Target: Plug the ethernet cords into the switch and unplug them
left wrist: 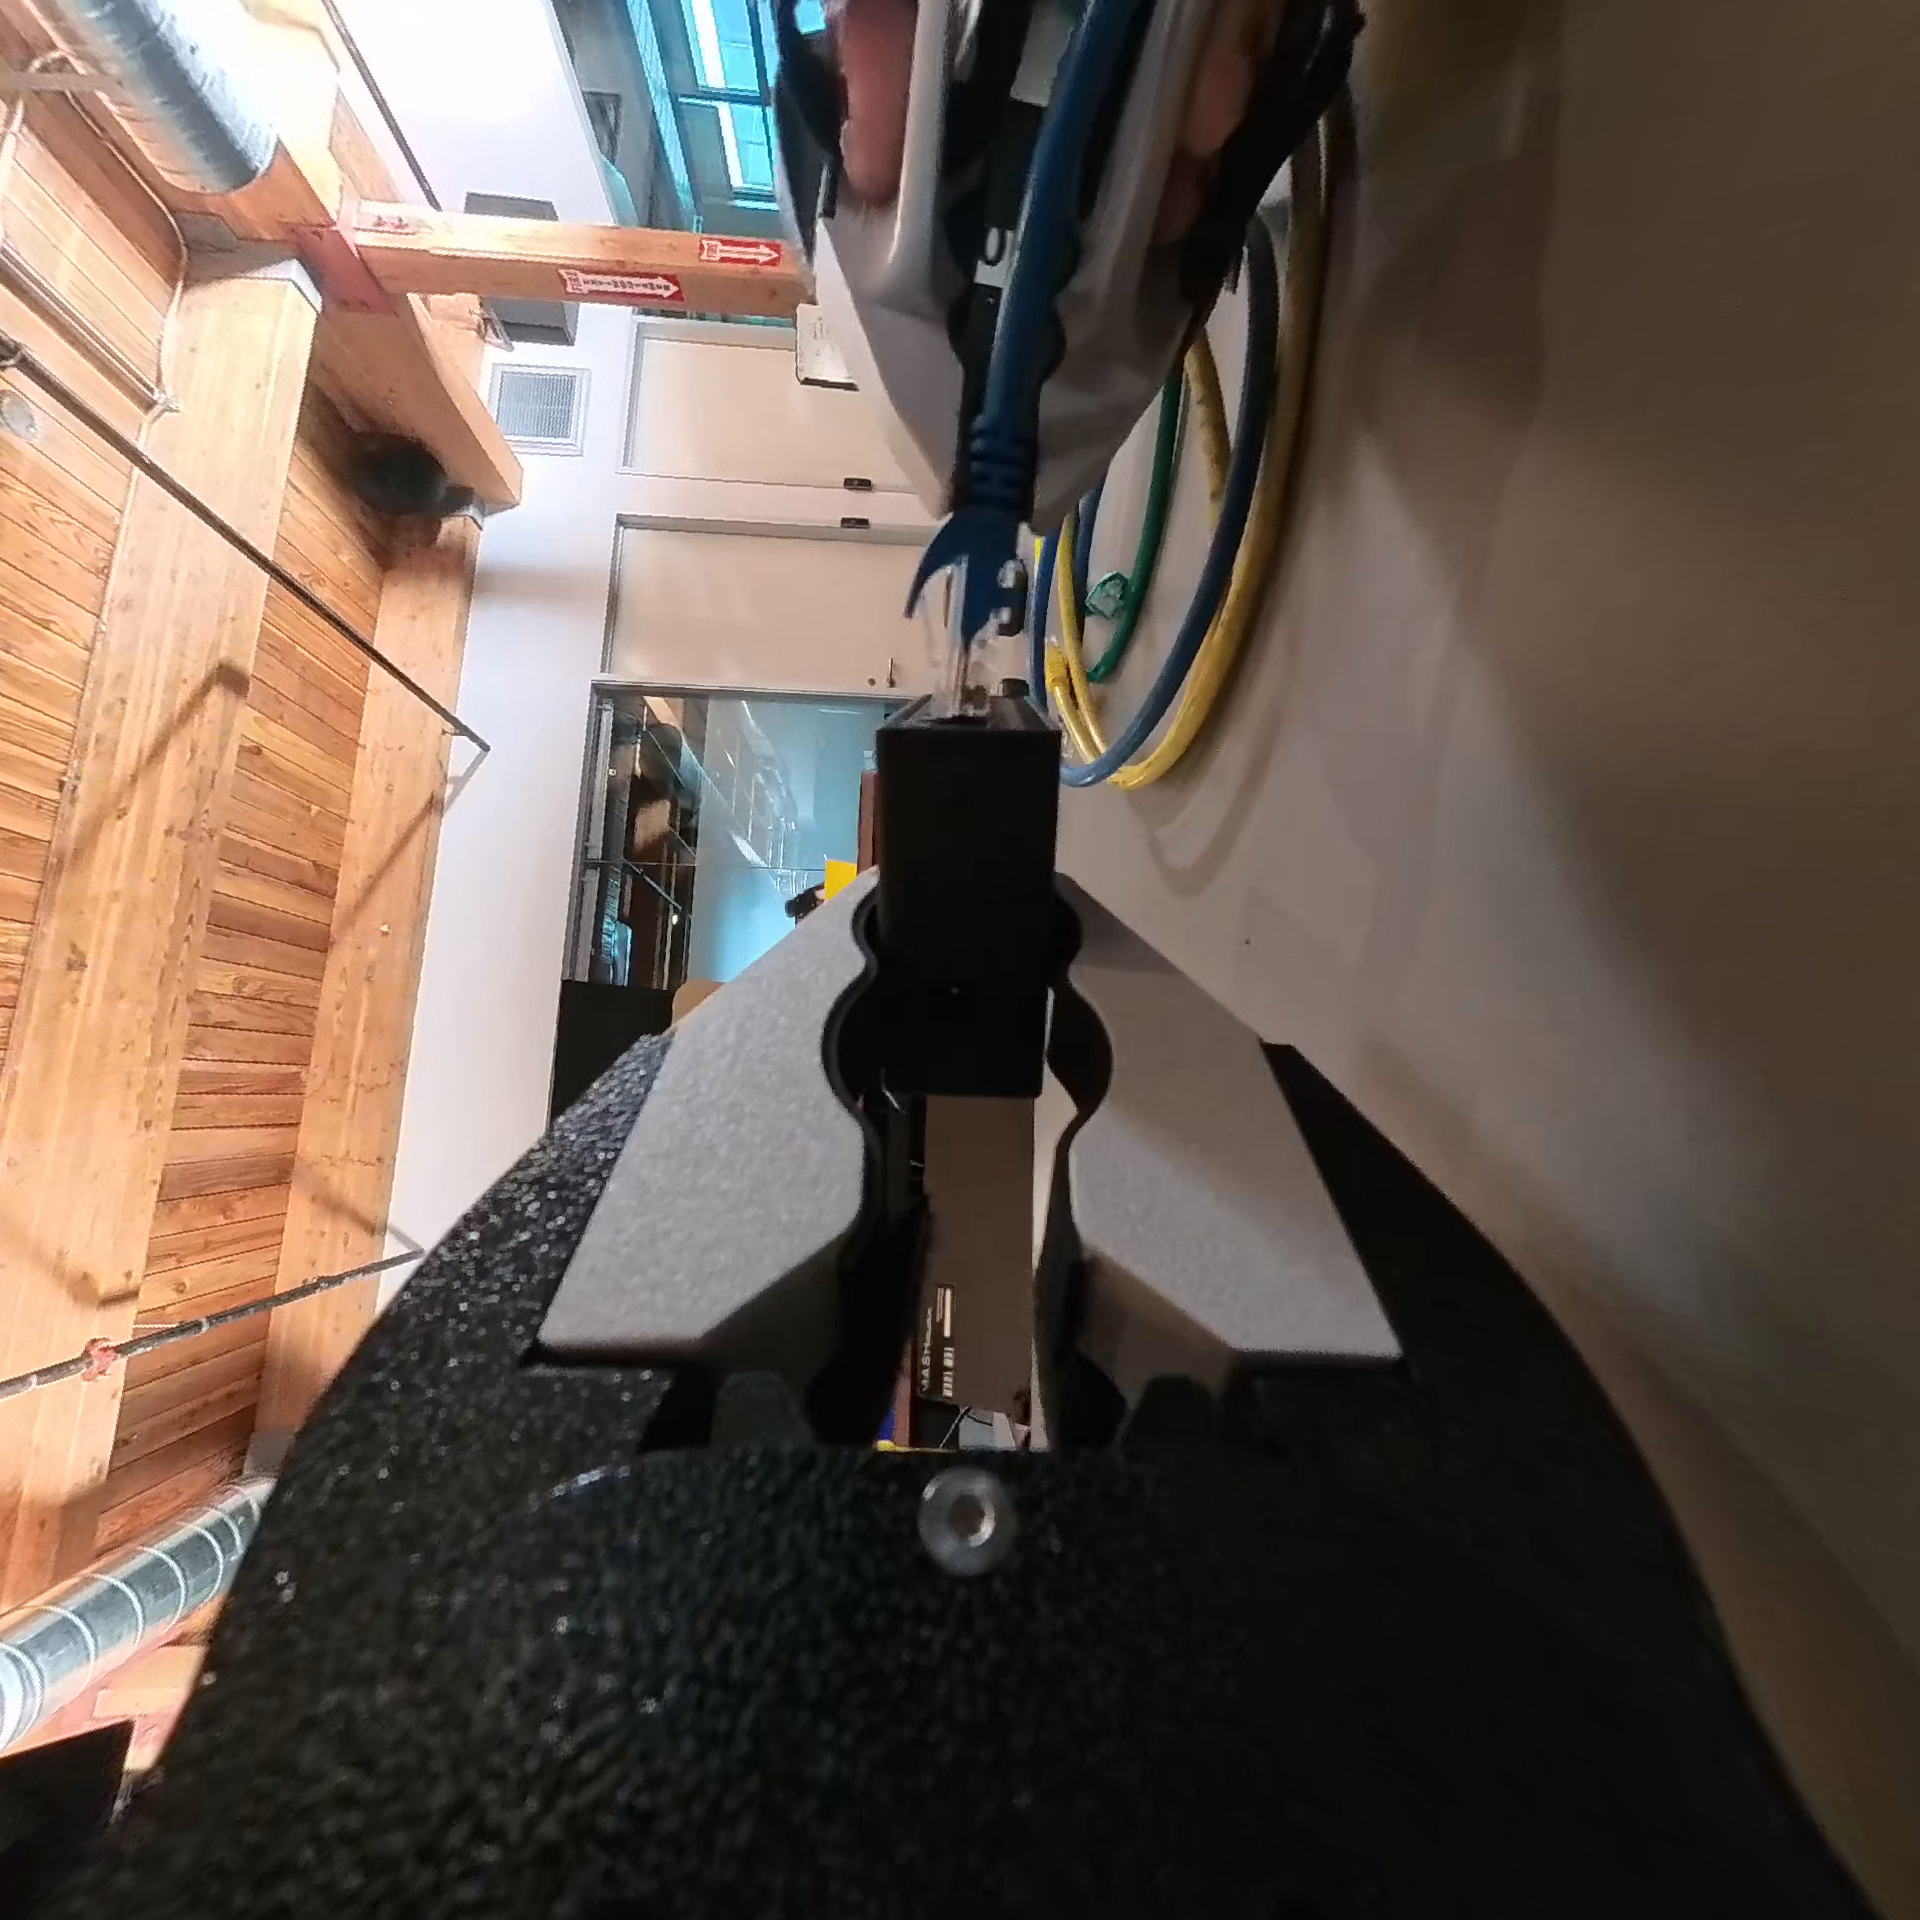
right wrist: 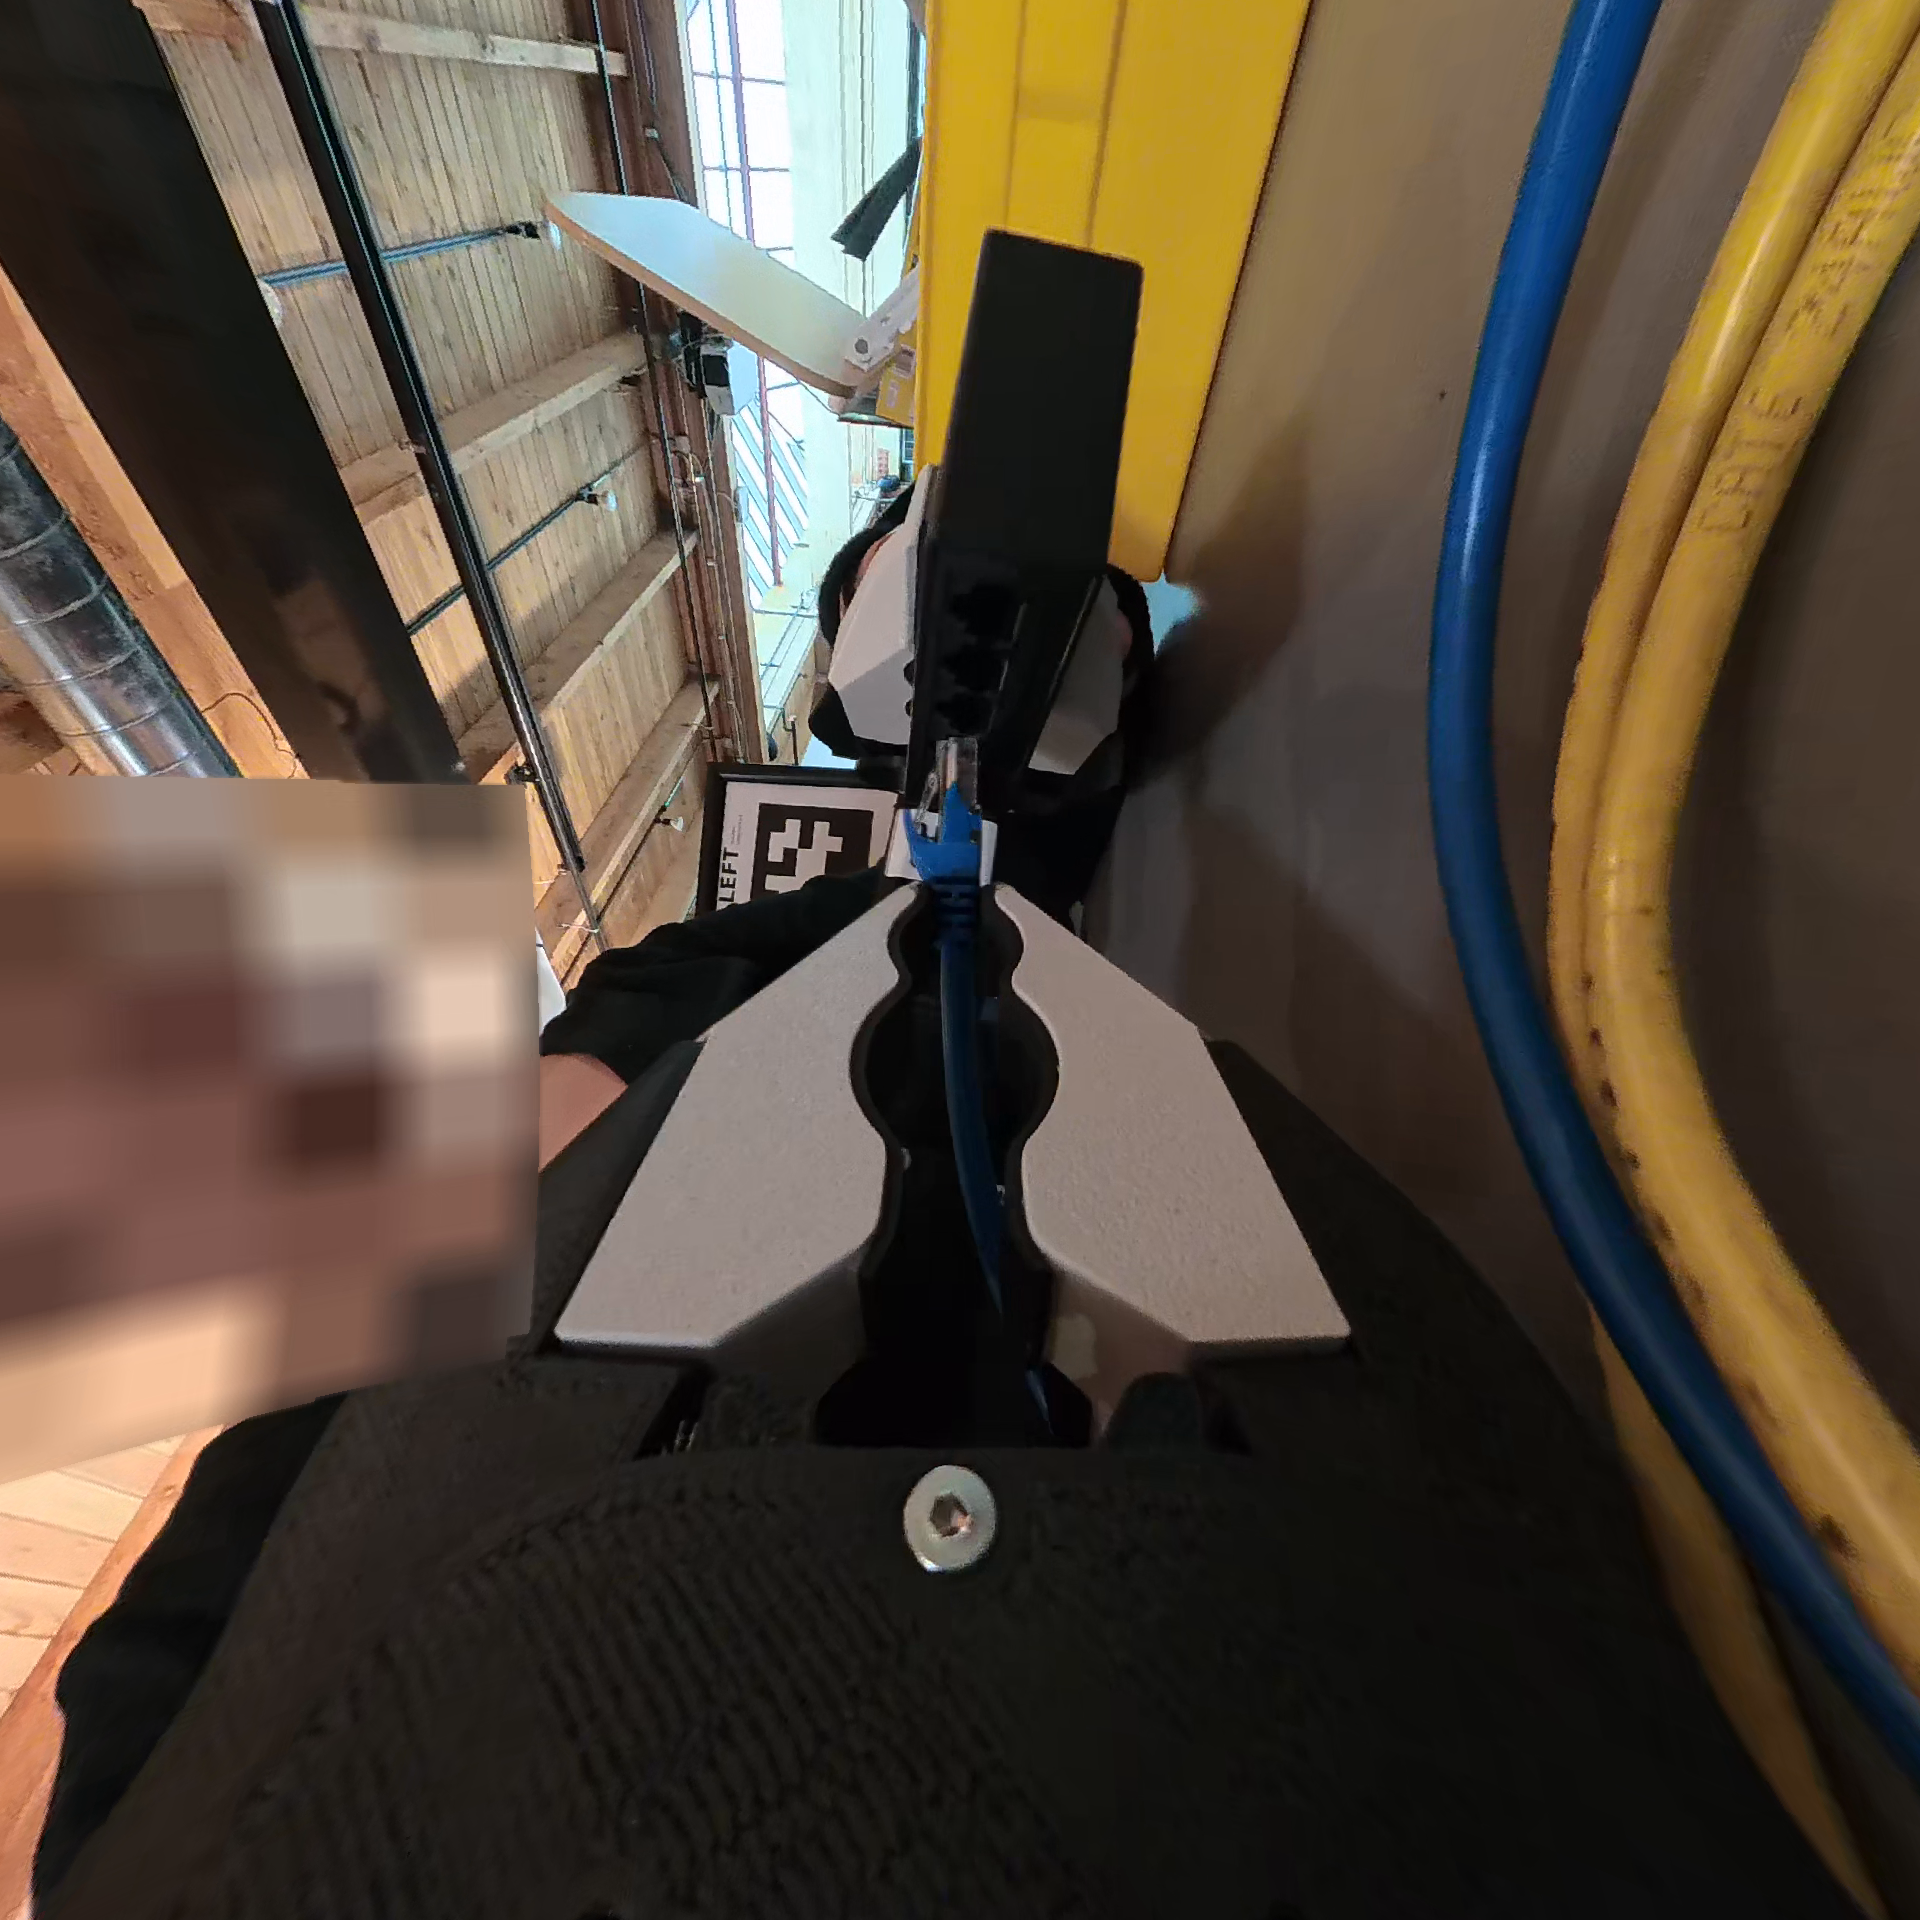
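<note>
Switch (left wrist: 966, 914), a small black box, is pinched between the two grey fingers of my left claw (left wrist: 964, 935), which press on its sides. It is lifted off the grey worktop (left wrist: 1558, 935) and its port side looks away from my left camera. In the right wrist view I see the same switch (right wrist: 1023, 499) farther off, with a row of dark ports along its edge, and the other claw gripping it from behind.

My right claw (right wrist: 956, 904) is pressed together on the blue ethernet cord (right wrist: 961, 1039), just behind the ribbed blue boot. The clear plug (right wrist: 956, 764) at the end of this cord meets the lowest port of the switch; I cannot tell how deep it sits. In the left wrist view the clear plug (left wrist: 961, 675) touches the far face of the switch, and the blue cord (left wrist: 1023, 343) runs up along the grey fingers of the right claw.

On the worktop beside the switch lie loose loops of other cords: a yellow cord (left wrist: 1210, 665), a green cord (left wrist: 1148, 540) and a lighter blue cord (left wrist: 1236, 582). In the right view a thick yellow cord (right wrist: 1662, 935) and a blue one (right wrist: 1496, 727) curve close to the camera. Behind the switch stands a yellow object (right wrist: 1091, 156) on the worktop.
</note>
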{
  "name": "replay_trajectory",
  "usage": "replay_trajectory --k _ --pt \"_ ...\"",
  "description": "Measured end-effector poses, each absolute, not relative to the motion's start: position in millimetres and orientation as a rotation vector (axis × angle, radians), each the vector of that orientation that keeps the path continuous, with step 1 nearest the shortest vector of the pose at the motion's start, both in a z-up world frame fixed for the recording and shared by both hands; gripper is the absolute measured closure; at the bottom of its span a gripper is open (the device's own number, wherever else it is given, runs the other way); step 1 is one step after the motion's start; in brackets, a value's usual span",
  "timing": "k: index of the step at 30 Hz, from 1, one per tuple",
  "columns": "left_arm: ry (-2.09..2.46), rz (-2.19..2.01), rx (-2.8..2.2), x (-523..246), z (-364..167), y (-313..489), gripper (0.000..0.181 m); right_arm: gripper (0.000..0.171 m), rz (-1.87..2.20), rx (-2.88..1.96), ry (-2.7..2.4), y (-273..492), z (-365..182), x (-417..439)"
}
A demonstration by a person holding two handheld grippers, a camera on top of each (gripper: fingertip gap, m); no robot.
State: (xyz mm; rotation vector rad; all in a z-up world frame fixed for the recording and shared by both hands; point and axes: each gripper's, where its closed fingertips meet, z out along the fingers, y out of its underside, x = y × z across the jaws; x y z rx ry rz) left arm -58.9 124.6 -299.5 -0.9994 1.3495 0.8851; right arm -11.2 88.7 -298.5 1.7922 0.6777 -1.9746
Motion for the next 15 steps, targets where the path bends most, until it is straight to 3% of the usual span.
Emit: replay_trajectory --k 15 --pt "1.387 0.872 -1.000 -55.3 -307.2 122.4 0.157 0.165 -1.908 1.791 0.676 84.0 -307.0 -7.9"
